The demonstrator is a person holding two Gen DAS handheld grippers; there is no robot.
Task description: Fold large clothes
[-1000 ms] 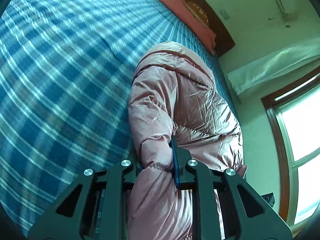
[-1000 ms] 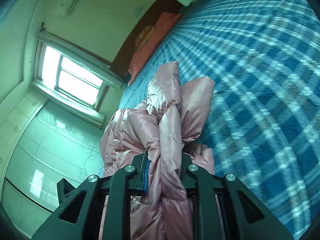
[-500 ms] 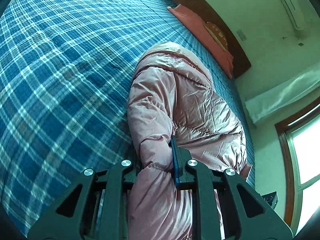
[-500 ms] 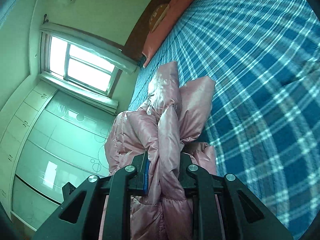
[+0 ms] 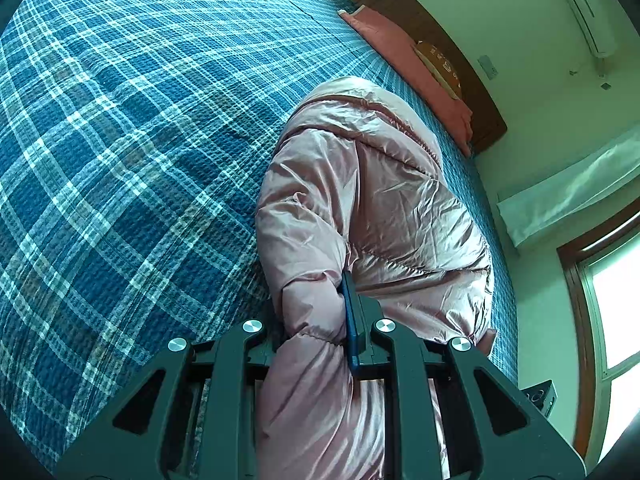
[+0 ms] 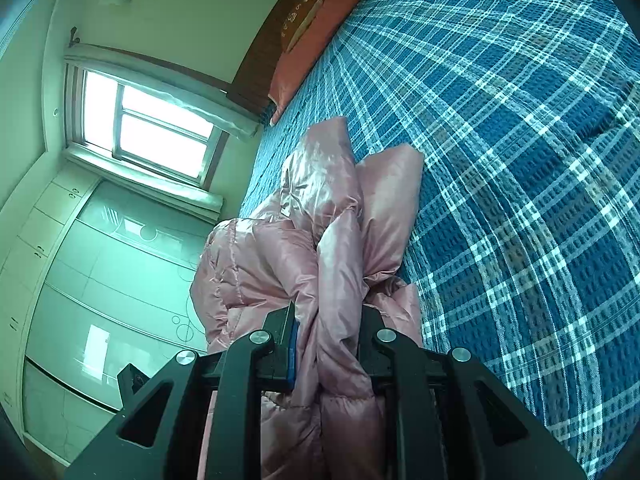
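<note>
The main risk here is slippage: the pink jacket point(image 5: 372, 200) is puffy and slick-looking, and each hand-held gripper is pinching a thick bunched roll rather than a flat edge, so the fabric could be sliding out once the load is swinging. A second risk is unevenness; if one hand is travelling farther than the other, the fold is likely landing skewed or the bulk is tumbling off the near edge of the bed point(image 5: 120, 140). The trapped air in the padding may also be making the fold spring open on release.

The left hand-held gripper point(image 5: 316, 320) is clamping a gathered cuff-like end of the jacket, with the body of the garment stretching away from it across the blue plaid bed toward the pillows point(image 5: 404, 56). The right hand-held gripper point(image 6: 328, 332) is squeezing another twisted roll of the jacket point(image 6: 320, 216), its folds rising just ahead of the fingers. Most of the jacket is lying on the bed near the window-side edge, with the held ends lifted.
</note>
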